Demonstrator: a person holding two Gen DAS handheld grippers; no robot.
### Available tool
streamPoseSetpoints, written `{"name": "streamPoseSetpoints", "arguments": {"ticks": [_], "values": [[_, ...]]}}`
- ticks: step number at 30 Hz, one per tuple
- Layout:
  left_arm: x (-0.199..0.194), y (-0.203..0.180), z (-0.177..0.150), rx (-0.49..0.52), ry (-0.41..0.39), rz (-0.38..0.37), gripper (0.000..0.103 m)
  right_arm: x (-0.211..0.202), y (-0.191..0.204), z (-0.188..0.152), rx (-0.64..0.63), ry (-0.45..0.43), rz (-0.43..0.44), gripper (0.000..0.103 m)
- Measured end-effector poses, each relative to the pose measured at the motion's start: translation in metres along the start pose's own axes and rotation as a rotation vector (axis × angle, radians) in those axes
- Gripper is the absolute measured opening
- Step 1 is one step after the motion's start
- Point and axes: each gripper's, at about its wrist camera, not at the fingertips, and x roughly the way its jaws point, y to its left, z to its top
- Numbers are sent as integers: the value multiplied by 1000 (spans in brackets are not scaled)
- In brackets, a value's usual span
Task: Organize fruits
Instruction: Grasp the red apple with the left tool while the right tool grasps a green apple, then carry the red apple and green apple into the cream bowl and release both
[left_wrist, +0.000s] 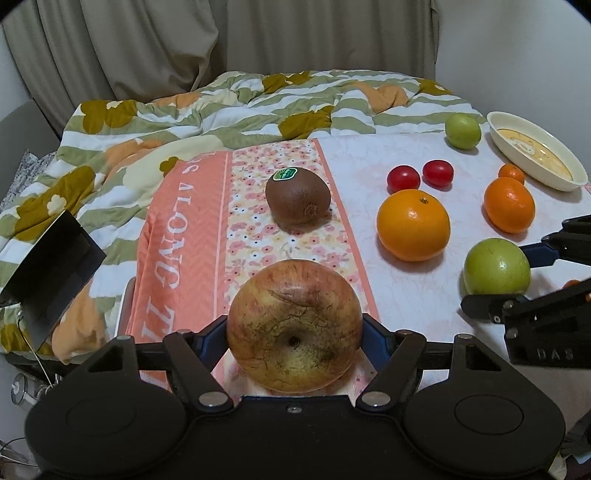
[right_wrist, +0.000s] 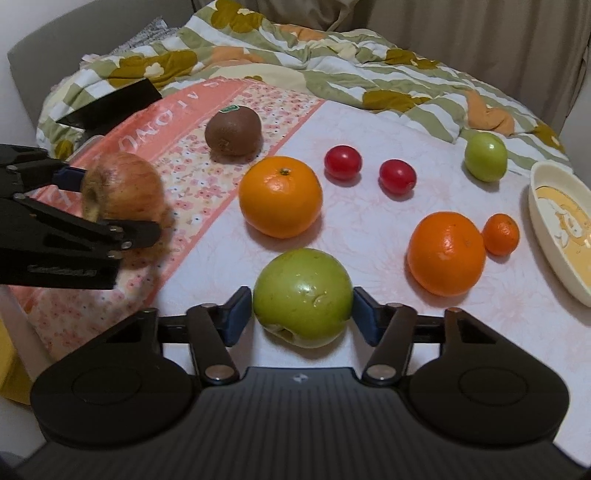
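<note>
Russet and yellow, the apple (left_wrist: 294, 326) fills the near edge of the left wrist view: round, skin cracked and webbed brown around its dimple, resting on a peach floral cloth (left_wrist: 258, 206) with white lettering. The left gripper (left_wrist: 294, 334) has its blue pads against both sides of the apple. Behind it a fuzzy brown kiwi (left_wrist: 297, 196) with a green sticker lies on the same cloth. To the right, on pale matte fabric, are a glossy orange (left_wrist: 413, 224), two small smooth red tomatoes (left_wrist: 403, 178), a green apple (left_wrist: 496, 266) and, near the far right corner, an oval cream dish (left_wrist: 537, 151). A quilted blanket (left_wrist: 184, 110) with olive flowers lies rumpled behind.

From the right wrist view, the green apple (right_wrist: 303, 297) is waxy, slightly dented, lying on the pale fabric at the near edge. The right gripper (right_wrist: 303, 314) brackets it; its left pad touches the skin, while contact on the right side cannot be told. Another darker orange (right_wrist: 446, 253) and a little mandarin (right_wrist: 501, 234) sit just beside the dish (right_wrist: 546, 229).
</note>
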Motion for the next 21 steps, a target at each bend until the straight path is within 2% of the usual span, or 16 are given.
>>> {"name": "streamPoseSetpoints", "arguments": {"ticks": [10,21], "values": [[-25,4,-8,-4,-40,-12,77,-24,1,1,60,-34,-29,71],[-75,-16,9,30,-142,-61,77,-98,-23,-3,223,-114,-97,71]]}}
